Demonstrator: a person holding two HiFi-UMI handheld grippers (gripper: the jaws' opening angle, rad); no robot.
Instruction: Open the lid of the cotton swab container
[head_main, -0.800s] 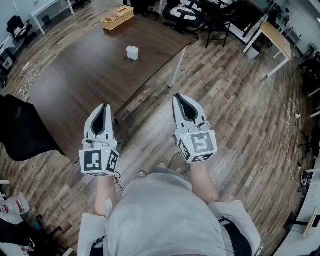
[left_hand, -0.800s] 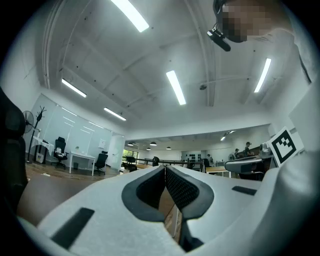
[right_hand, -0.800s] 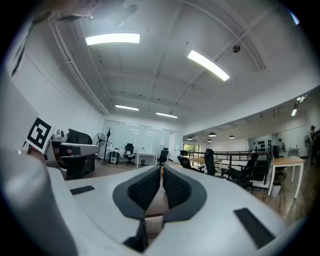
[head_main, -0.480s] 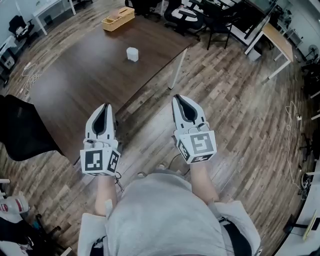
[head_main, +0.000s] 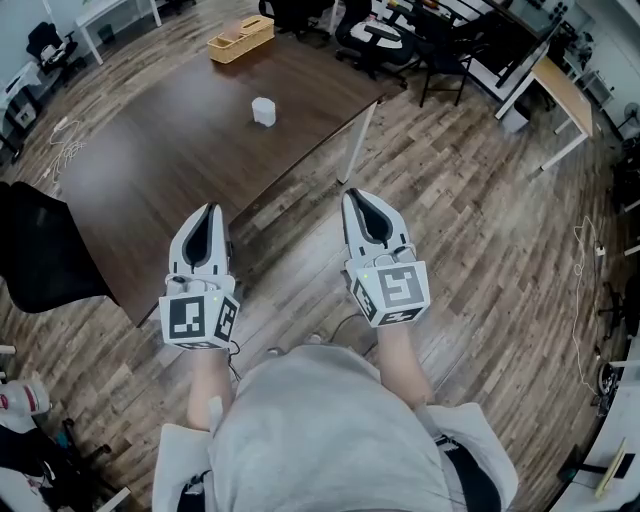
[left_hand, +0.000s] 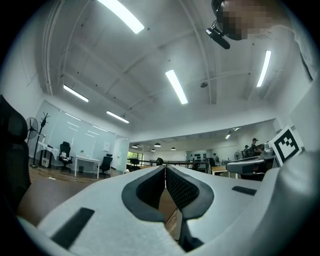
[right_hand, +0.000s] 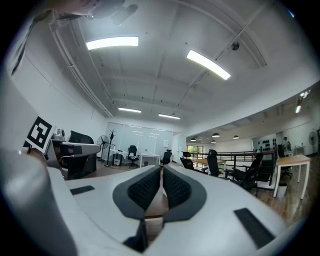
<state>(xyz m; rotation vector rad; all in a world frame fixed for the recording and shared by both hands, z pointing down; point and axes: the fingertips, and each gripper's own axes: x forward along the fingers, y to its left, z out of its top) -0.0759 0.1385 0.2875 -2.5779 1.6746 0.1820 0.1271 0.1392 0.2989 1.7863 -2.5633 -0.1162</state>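
A small white cotton swab container (head_main: 264, 110) stands near the middle of the dark brown table (head_main: 170, 160), far ahead of both grippers. My left gripper (head_main: 209, 217) is held over the table's near corner, its jaws shut with nothing between them. My right gripper (head_main: 361, 204) hovers above the wooden floor to the right of the table, also shut and empty. In the left gripper view the left gripper (left_hand: 165, 172) points out across the room with its pads together. The right gripper (right_hand: 161, 172) in the right gripper view looks the same.
A yellow-tan tray (head_main: 241, 38) sits at the table's far end. A white table leg (head_main: 353, 140) drops at the right edge. A black chair back (head_main: 40, 255) stands at the left. Office chairs (head_main: 375, 30) and a light desk (head_main: 555, 85) stand beyond.
The view has shifted slightly, so the table and chair sit a little lower and further left. Both grippers stay shut and in nearly the same place.
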